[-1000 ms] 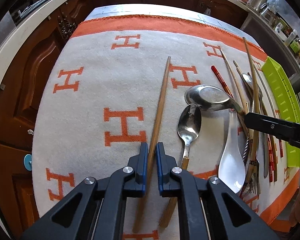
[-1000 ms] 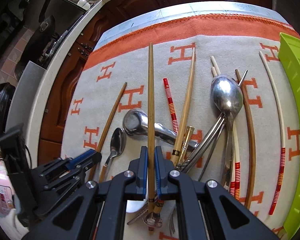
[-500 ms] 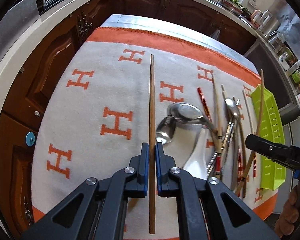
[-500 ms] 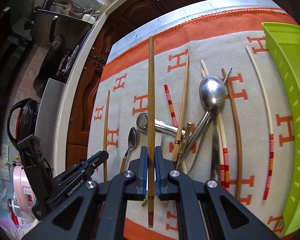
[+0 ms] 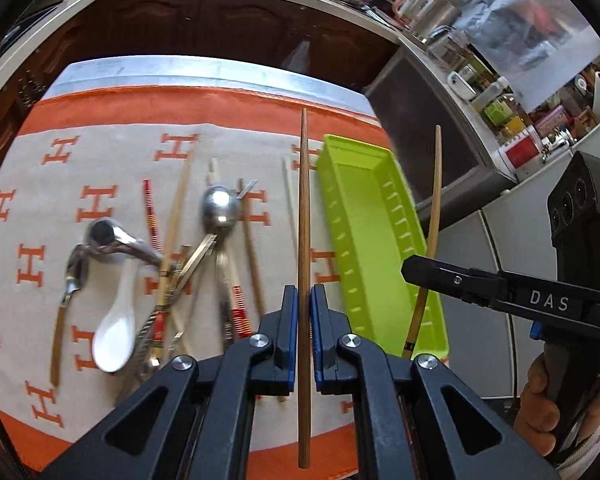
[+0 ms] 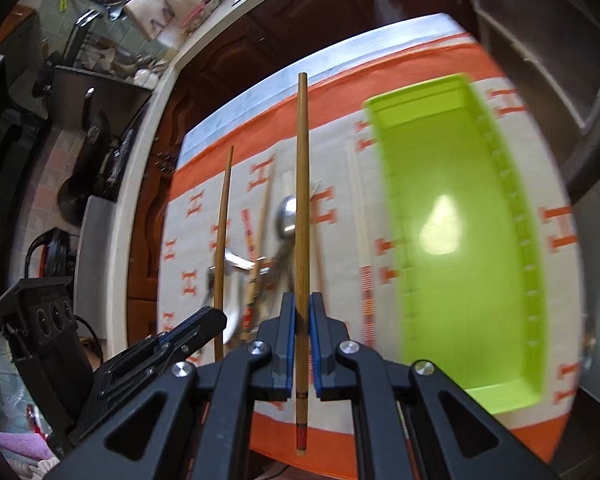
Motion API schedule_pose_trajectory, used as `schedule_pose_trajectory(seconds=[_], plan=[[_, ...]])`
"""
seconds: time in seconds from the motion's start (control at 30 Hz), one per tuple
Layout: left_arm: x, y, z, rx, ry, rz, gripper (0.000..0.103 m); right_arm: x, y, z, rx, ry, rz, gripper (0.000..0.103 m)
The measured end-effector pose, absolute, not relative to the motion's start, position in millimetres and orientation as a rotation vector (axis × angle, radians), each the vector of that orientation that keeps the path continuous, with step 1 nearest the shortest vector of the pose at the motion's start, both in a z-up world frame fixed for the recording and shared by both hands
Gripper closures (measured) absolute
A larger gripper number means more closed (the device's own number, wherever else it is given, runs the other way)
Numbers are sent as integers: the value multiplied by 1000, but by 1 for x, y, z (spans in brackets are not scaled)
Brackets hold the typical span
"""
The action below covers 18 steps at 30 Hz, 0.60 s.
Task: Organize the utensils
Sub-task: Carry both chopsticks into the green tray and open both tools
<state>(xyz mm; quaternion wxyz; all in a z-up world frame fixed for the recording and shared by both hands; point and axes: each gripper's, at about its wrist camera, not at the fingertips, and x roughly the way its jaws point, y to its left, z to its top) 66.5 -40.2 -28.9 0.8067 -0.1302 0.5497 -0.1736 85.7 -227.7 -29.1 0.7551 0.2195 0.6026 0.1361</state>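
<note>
My left gripper is shut on a brown wooden chopstick, held in the air and pointing away over the cloth beside the green tray. My right gripper is shut on a second wooden chopstick, lifted above the cloth left of the green tray. In the left wrist view the right gripper comes in from the right with its chopstick over the tray. In the right wrist view the left gripper and its chopstick show at the left.
A pile of utensils lies on the white and orange cloth: a white ceramic spoon, a metal ladle, a metal spoon, red-striped chopsticks and others. Wooden cabinets and a crowded counter surround the table.
Both grippers have lifted their chopsticks off the cloth and swung right toward the green tray, which now fills much more of both views. The pile of utensils has dropped to the left.
</note>
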Motion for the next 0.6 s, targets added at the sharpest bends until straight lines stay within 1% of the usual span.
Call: schedule_pose_trajectory(seconds=[0.1, 0.23, 0.5, 0.53, 0.57, 0.6], plan=[[78, -82, -31, -288, 1202, -403, 99, 91, -262, -30, 437, 1331, 226, 97], [89, -121, -43, -308, 1233, -419, 99, 104, -290, -46, 362, 1385, 150, 97], [98, -153, -77, -285, 1281, -345, 98, 123, -303, -75, 254, 1451, 111, 96], [98, -155, -78, -265, 1281, -332, 96, 125, -301, -77, 244, 1452, 105, 96], [99, -158, -80, -251, 1282, -323, 88, 127, -299, -79, 235, 1455, 104, 96], [98, -158, -79, -241, 1280, -316, 84, 128, -298, -81, 226, 1460, 106, 96]])
